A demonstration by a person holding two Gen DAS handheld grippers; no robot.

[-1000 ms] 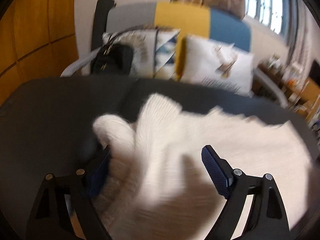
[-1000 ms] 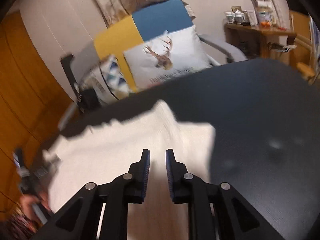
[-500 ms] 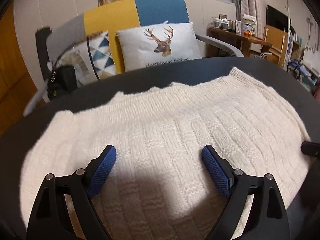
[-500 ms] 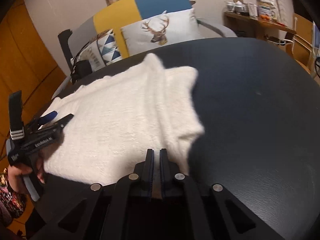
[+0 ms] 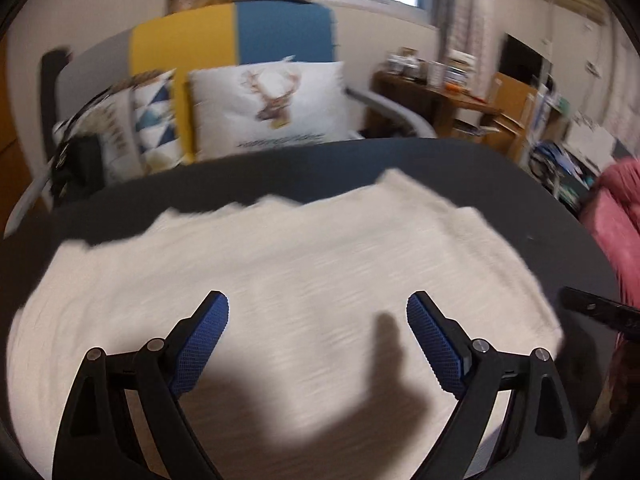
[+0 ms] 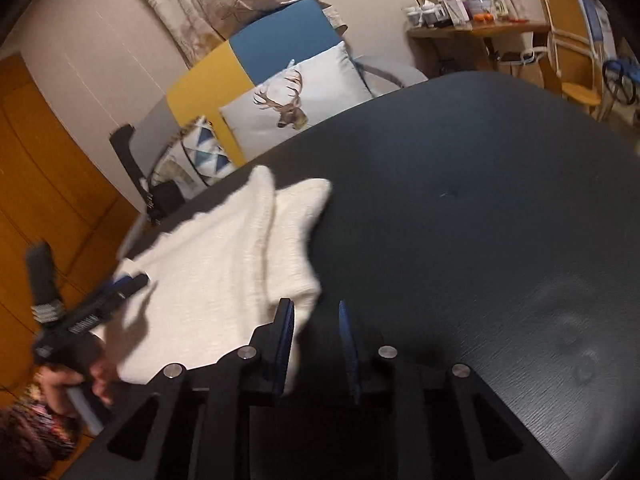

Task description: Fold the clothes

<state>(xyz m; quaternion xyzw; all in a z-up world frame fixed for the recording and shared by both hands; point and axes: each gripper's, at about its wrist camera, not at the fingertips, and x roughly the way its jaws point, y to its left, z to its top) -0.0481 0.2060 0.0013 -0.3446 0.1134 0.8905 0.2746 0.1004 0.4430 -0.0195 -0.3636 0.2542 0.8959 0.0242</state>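
Since the earlier frames: right claw was pinched shut on the sweater's near-right corner, and its jaws have just been opening. Only bare worktop shows in the gap now; the knit edge sits against the outer side of the left finger, not between the pads. Left claw has slid across the sweater toward the right side; a second ago it was at a bunched sleeve, now it hangs over flat knit.

Current state:
- Left claw: jaws spread wide, nothing between the pads, blue fingertips over the cream sweater. Whether they touch the fabric I cannot tell; that view is motion-blurred.
- Right claw: parted a little, holding nothing, off the sweater's right edge over the dark worktop.
- Sweater lies spread flat on the worktop, covering the left portion as the right wrist view shows it. A folded sleeve or ridge runs up toward the far edge.
- Right wrist view also catches the left claw at the sweater's far-left side, with the person's hand on its grip.
- Behind the worktop: chair with yellow/blue back, deer-print cushion.
- Pink cloth at the right edge of the left wrist view.
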